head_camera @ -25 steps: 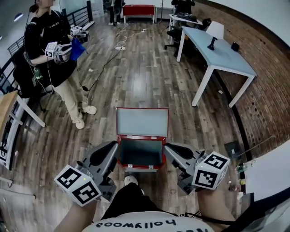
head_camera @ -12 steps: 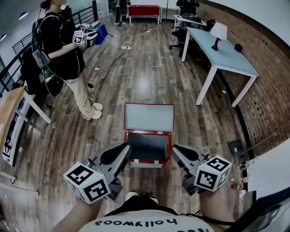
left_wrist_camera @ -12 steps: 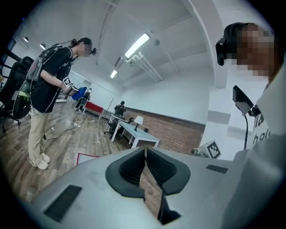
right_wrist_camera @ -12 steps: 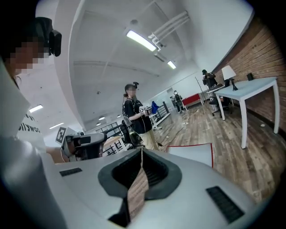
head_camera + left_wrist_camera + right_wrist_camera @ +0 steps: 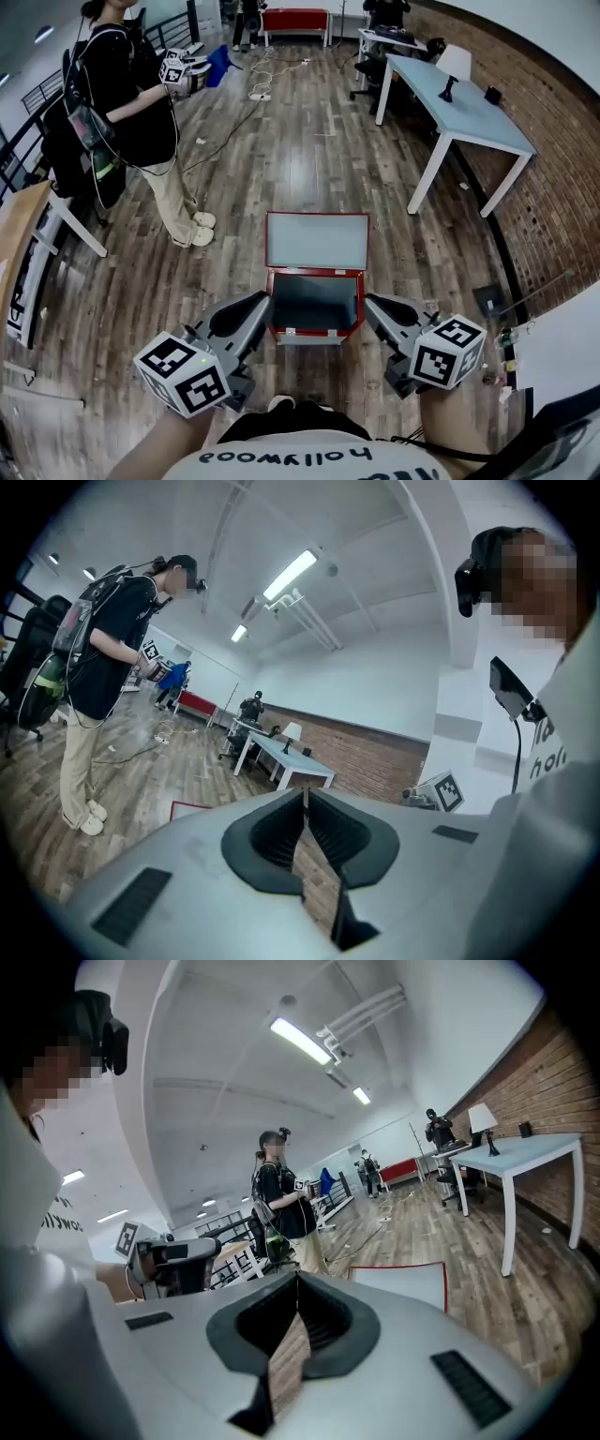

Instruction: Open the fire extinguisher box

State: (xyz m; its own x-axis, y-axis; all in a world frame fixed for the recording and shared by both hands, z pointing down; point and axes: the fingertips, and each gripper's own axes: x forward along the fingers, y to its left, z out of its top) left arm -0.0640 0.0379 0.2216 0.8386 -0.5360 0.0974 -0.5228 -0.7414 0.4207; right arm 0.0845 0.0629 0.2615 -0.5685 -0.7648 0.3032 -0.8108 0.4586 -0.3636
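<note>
Head view: fire extinguisher box [image 5: 315,273] sits on the wooden floor [image 5: 281,159], directly ahead of the person, centre of frame. Red shell. Lid [image 5: 317,241] thrown fully back, lying away from the person, its pale grey inner face up. Cavity shows only bare dark-grey lining. Near wall grey, with small pale fittings along it.

Left hand-held gripper [image 5: 260,300] just beside the box's near left corner; right hand-held gripper [image 5: 373,303] just beside the near right corner. Contact with the box cannot be told.

Left gripper view: hand-held gripper [image 5: 305,795] clenched, tips meeting, nothing between them. Right gripper view: hand-held gripper [image 5: 297,1280] likewise clenched and empty; the lid's red-edged panel shows beyond it.
</note>
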